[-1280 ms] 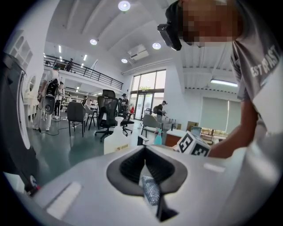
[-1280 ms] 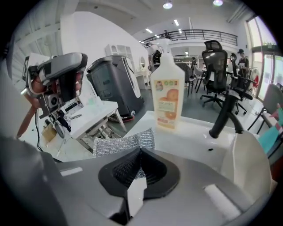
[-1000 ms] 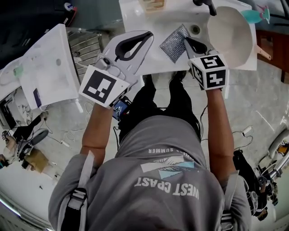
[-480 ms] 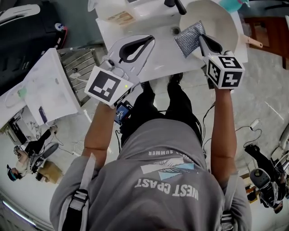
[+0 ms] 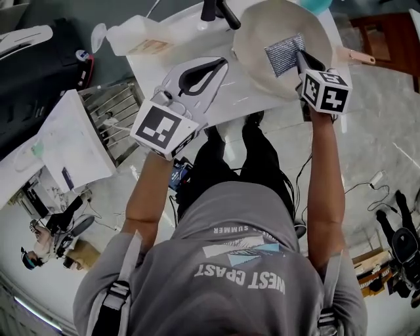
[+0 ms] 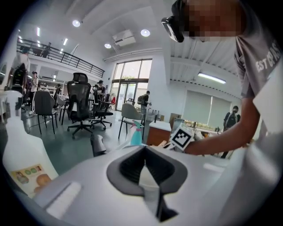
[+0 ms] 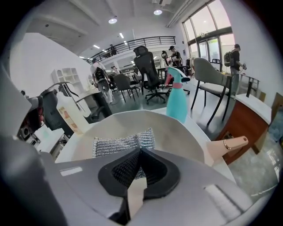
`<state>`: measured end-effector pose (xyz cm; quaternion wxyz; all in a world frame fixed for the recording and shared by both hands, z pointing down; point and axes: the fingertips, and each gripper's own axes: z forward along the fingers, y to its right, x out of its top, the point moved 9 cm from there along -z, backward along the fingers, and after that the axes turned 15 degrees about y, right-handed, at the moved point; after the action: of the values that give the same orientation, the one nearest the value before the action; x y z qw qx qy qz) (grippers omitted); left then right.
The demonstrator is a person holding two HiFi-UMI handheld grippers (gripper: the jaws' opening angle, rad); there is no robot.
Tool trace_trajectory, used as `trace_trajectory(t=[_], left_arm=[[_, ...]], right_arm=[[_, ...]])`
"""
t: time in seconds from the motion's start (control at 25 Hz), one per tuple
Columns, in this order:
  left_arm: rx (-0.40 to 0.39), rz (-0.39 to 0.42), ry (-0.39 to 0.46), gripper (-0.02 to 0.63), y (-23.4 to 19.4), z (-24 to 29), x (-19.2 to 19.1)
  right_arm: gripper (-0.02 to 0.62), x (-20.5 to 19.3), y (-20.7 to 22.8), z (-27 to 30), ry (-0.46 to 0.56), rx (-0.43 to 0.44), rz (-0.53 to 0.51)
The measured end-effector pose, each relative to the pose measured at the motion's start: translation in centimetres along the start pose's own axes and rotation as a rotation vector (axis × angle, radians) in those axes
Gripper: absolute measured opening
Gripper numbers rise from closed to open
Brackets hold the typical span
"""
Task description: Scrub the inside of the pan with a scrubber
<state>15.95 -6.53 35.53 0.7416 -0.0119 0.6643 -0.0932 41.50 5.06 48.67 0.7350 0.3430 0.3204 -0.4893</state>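
Note:
A cream pan (image 5: 259, 42) rests on the white counter (image 5: 197, 98) at the top right, its handle (image 5: 357, 58) pointing right. My right gripper (image 5: 299, 56) is shut on a silver mesh scrubber (image 5: 283, 54) and holds it inside the pan, against the inner surface. In the right gripper view the scrubber (image 7: 119, 145) spreads left from the closed tips (image 7: 140, 151), with the pan's wall (image 7: 181, 134) behind. My left gripper (image 5: 223, 62) hovers over the counter left of the pan, shut and empty; its tips (image 6: 145, 148) meet in its own view.
A black faucet (image 5: 220, 10) and a white labelled bottle (image 5: 141, 36) stand behind the left gripper. A teal spray bottle (image 7: 177, 99) stands past the pan. A metal rack (image 5: 111, 108) and a white panel (image 5: 72, 144) lie to the left, on the floor.
My right gripper has carried the scrubber from the counter near the drain rightwards into the pan. The left gripper has stayed over the counter.

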Motion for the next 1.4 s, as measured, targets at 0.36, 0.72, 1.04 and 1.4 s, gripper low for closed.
trace_trajectory(t=[0.36,0.72,1.04,1.4], left_arm=[[0.023,-0.011,-0.043,0.002,0.7,1.9,-1.5],[0.066,-0.020,-0.068,0.002,0.5,0.5,-2.3],[0.067,-0.030,-0.044,0.002,-0.3,0.3,-2.2],[0.059,-0.040,-0.039,0.002,-1.3,0.1,-2.2]], right_arm=[[0.012,-1.8,4.9,5.4,-0.059,-0.092,0.024],[0.015,-0.6,-1.1,11.6,-0.118,0.052,-0.087],[0.014,-2.9,-3.9,8.4,-0.217,0.148,-0.243],[0.014,-3.6,1.4,5.8,-0.363,0.046,-0.330]])
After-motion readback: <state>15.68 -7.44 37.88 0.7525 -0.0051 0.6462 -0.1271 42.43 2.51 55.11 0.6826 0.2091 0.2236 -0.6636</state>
